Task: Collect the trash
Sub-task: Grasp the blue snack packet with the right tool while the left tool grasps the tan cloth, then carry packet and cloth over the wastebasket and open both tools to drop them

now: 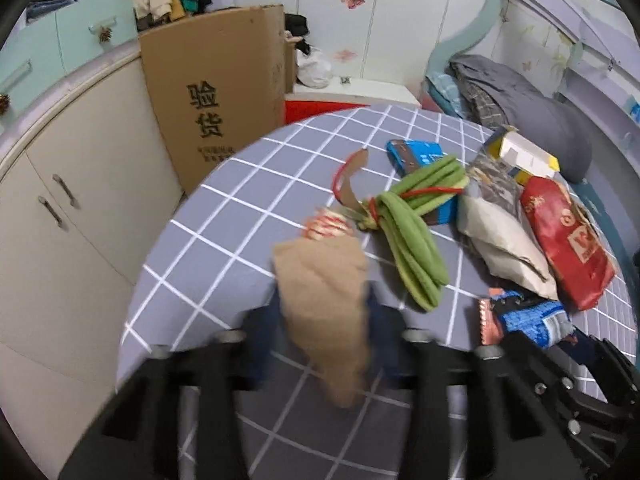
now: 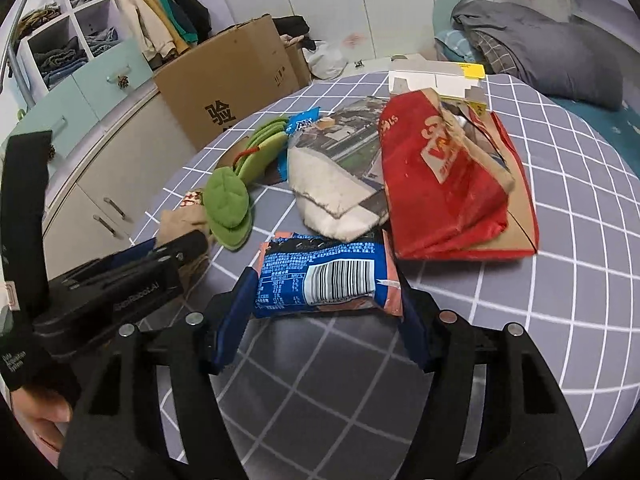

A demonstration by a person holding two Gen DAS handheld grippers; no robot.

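My left gripper (image 1: 324, 312) is shut on a brown paper scrap (image 1: 324, 304) and holds it over the grey checked table (image 1: 224, 224). In the right wrist view the left gripper (image 2: 188, 248) shows at the left with the scrap (image 2: 180, 220). My right gripper (image 2: 324, 292) is shut on a blue snack wrapper (image 2: 324, 276) with a barcode, just above the table (image 2: 560, 240). The same wrapper shows in the left wrist view (image 1: 528, 316). A red paper bag (image 2: 444, 184), a white torn bag (image 2: 336, 196), a green plush bundle (image 1: 412, 232) and a white-yellow carton (image 2: 440, 76) lie on the table.
A big cardboard box (image 1: 216, 92) stands left of the table beside beige cabinets (image 1: 60, 208). A bed with grey bedding (image 1: 520, 96) is at the right. A blue packet (image 1: 416, 152) lies under the green bundle.
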